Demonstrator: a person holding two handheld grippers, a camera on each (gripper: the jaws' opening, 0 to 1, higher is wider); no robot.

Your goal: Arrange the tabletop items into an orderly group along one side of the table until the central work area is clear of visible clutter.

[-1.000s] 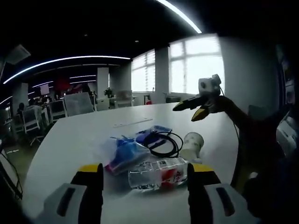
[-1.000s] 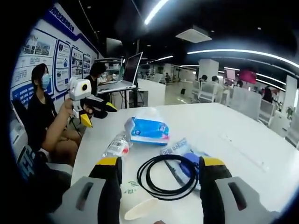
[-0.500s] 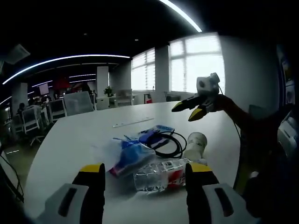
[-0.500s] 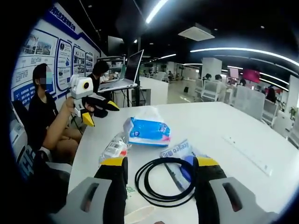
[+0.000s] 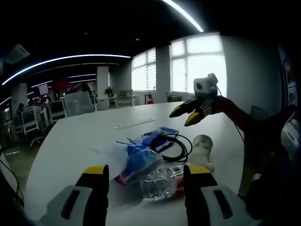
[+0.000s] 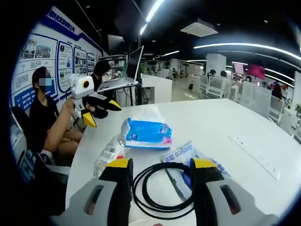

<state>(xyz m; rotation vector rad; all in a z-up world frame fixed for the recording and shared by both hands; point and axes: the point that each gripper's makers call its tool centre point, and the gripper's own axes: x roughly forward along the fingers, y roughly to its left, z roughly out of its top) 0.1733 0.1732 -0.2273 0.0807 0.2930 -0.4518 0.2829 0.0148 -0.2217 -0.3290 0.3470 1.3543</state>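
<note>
**A:** Biggest first: how would the tissue pack (image 6: 146, 133) handle?

**B:** Soft and light, by the look of it. It would squash under the jaws, so a grip across its short sides seems safest. In the right gripper view it lies on the white table (image 6: 244, 127) at about 11 o'clock from the right gripper (image 6: 157, 165), well beyond the tips.

**A:** And the clear plastic bottle (image 5: 160, 181)?

**B:** On its side, probably near empty and light, smooth enough to roll or slip. The middle of the body looks the best hold. It lies right between the open jaws of the left gripper (image 5: 146, 170), near the tips.

**A:** The black cable coil (image 6: 162, 190)?

**B:** Floppy; pinching several loops together would keep it from unwinding. It sits between the right gripper's wide-open jaws, partly over a blue printed pouch (image 6: 181, 154).

**A:** The paper cup (image 5: 201, 147)?

**B:** Tipped over, thin-walled, easily crushed, so a gentle hold at the rim. It lies at 1 o'clock from the left gripper, just beside the cable.

**A:** Either gripper holding anything?

**B:** No, both stand wide and empty.
</note>
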